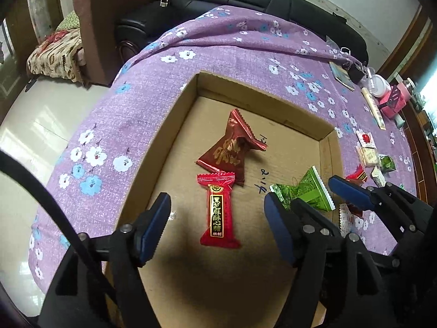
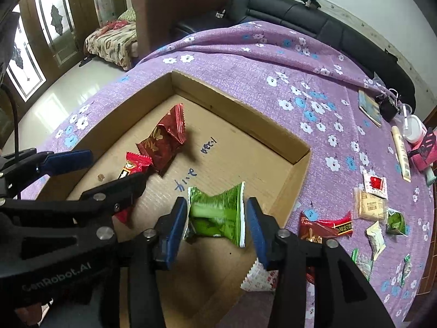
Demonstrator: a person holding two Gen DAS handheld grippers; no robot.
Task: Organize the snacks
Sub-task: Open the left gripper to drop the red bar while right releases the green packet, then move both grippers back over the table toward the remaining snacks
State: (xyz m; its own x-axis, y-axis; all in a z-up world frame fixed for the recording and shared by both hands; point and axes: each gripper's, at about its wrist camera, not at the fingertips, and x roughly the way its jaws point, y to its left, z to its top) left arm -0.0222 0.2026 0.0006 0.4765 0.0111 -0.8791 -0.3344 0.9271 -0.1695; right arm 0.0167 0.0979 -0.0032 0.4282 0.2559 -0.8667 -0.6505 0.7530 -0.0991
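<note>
Left wrist view: left tongs [image 1: 217, 213] wide, empty; bright red rectangular foil candy [image 1: 219, 209] lies between them in shallow brown cardboard box [image 1: 153, 147].
Right wrist view: right tongs [image 2: 217, 218] apart; green crinkled foil snack packet [image 2: 218, 216] between them, pads not pressing.

1. Between my left tongs [image 1: 217, 224] the bright red candy [image 1: 218, 209] lies flat on the cardboard box [image 1: 174, 125] floor; bare floor on both sides of it.
2. Ahead of them the dark red packet [image 1: 232, 150] blocks the middle.
3. My right tongs [image 2: 218, 229] crowd close beside the left pair, the green packet [image 2: 215, 216] filling their gap.
4. To their right, past the box wall, loose snacks [image 2: 368, 205] clutter the purple cloth [image 2: 245, 63].
</note>
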